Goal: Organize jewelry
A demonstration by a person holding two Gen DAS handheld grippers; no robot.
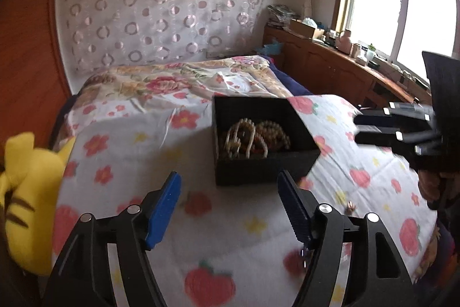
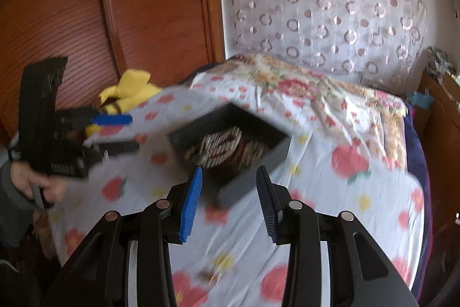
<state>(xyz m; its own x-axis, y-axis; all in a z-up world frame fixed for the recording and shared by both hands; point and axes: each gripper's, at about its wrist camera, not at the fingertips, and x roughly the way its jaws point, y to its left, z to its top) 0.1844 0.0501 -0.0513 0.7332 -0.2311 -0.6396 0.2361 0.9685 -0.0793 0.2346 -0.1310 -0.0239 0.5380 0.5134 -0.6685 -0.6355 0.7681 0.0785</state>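
- Left wrist view: the left gripper (image 1: 230,183) hangs above the bedspread (image 1: 129,157) with its blue-padded fingers (image 1: 164,209) spread wide and nothing between them.
- A black box (image 1: 267,171) sits on the bedspread just ahead of the fingers, nearer the right-hand one. It is uncovered.
- Bead necklaces (image 1: 250,138), pale and brown, lie heaped inside the box.
- A small trinket (image 1: 350,207) lies on the bedspread to the right of the box, apart from it; its kind cannot be told.
- The right gripper (image 1: 359,128) enters from the right edge, level with the box and apart from it. Its fingers show a narrow gap with nothing in it.
- A yellow plush toy (image 1: 26,192) rests at the left edge of the bed.
- Right wrist view (blurred): the right gripper (image 2: 228,174) hovers over the near corner of the box (image 2: 253,177), fingers moderately apart, nothing between them.
- The necklaces (image 2: 221,148) fill the box interior.
- The left gripper (image 2: 130,131) is at the left, fingers apart and holding nothing, held by a hand (image 2: 37,183).
- The plush toy (image 2: 129,91) lies behind it.
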